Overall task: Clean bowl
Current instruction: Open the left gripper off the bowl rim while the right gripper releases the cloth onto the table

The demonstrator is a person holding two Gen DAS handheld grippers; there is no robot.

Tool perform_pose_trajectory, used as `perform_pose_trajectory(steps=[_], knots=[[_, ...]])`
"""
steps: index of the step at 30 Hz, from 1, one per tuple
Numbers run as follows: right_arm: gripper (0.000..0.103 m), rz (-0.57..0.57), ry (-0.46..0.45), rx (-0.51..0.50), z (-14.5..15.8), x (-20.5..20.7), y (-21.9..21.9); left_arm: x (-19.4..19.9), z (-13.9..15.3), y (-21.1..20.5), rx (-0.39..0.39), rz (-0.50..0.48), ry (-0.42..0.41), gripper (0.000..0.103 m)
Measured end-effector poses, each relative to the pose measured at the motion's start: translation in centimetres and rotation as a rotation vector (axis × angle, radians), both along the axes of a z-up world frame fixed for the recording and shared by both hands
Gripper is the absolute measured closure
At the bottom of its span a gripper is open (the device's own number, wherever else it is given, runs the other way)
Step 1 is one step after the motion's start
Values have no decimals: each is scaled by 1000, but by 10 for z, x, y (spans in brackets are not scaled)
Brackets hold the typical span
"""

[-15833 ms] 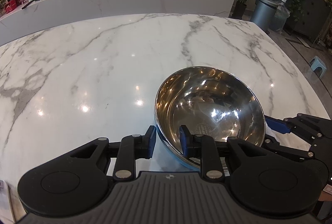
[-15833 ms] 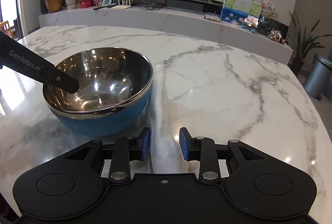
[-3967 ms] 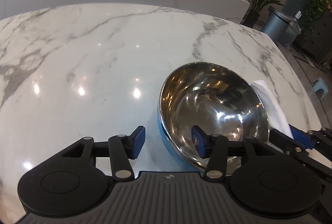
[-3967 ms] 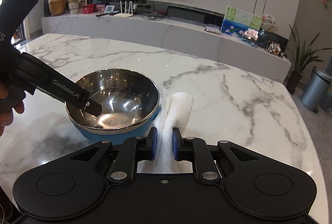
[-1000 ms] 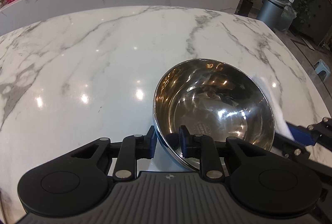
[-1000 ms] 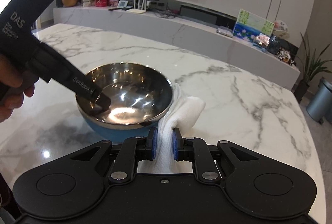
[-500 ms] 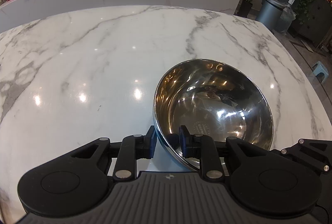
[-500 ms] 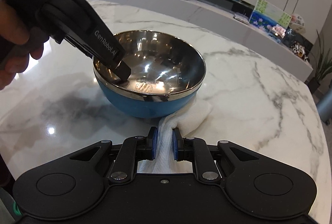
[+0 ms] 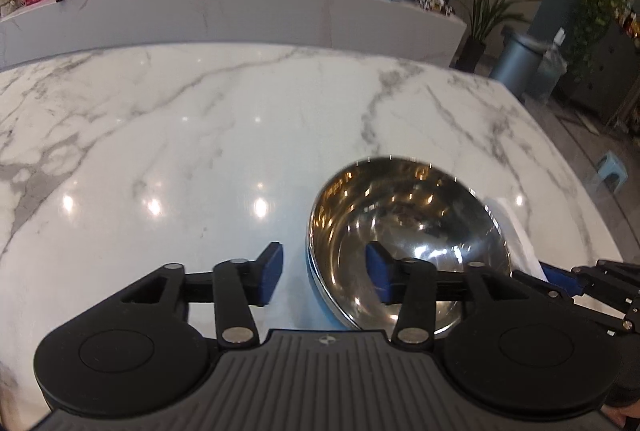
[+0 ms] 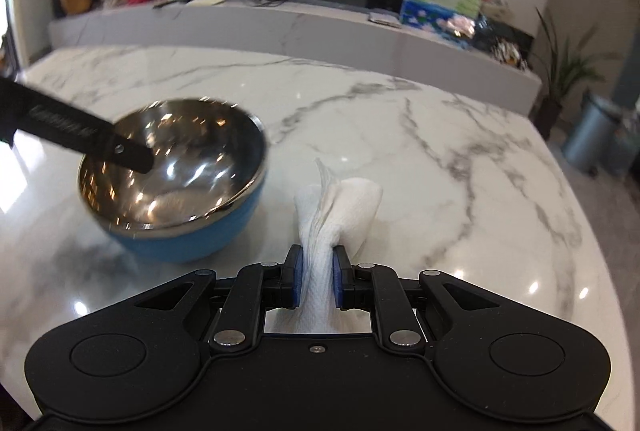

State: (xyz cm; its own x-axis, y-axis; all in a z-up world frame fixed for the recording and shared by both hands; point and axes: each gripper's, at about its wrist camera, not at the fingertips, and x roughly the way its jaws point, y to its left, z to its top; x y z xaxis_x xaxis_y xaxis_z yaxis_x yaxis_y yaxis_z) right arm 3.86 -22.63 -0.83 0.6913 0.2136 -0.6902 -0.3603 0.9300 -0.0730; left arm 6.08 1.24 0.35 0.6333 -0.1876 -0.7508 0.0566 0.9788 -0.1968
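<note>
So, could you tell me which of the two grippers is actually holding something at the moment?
The right gripper: it is clamped on the white paper towel. The left gripper is open, merely straddling the bowl rim.

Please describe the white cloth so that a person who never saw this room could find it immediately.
Start at the large white marble table. Near its front edge stands a steel bowl with a blue outside; the white cloth is just to its right, pinched between the blue pads of the right gripper. It is the only soft, crumpled thing on the table.
</note>
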Motion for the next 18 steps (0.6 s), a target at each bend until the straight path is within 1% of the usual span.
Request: perform_pose_trajectory(steps=[2, 4, 5, 10, 13, 15, 18], knots=[[90, -23, 26, 12, -1, 4, -4, 0, 1, 2, -10, 11, -12, 50], [90, -37, 55, 6, -5, 7, -5, 0, 3, 4, -19, 21, -25, 35], [90, -45, 69, 2, -8, 9, -5, 0, 4, 5, -24, 27, -31, 33], [89, -66, 106, -2, -18, 15, -6, -1, 6, 6, -40, 25, -53, 29], [88, -75, 117, 4, -20, 16, -7, -2, 5, 4, -30, 18, -60, 29], [85, -79, 121, 5, -19, 16, -6, -3, 5, 4, -29, 8, -55, 29], [73, -91, 125, 9, -18, 15, -5, -6, 8, 4, -38, -1, -53, 28]])
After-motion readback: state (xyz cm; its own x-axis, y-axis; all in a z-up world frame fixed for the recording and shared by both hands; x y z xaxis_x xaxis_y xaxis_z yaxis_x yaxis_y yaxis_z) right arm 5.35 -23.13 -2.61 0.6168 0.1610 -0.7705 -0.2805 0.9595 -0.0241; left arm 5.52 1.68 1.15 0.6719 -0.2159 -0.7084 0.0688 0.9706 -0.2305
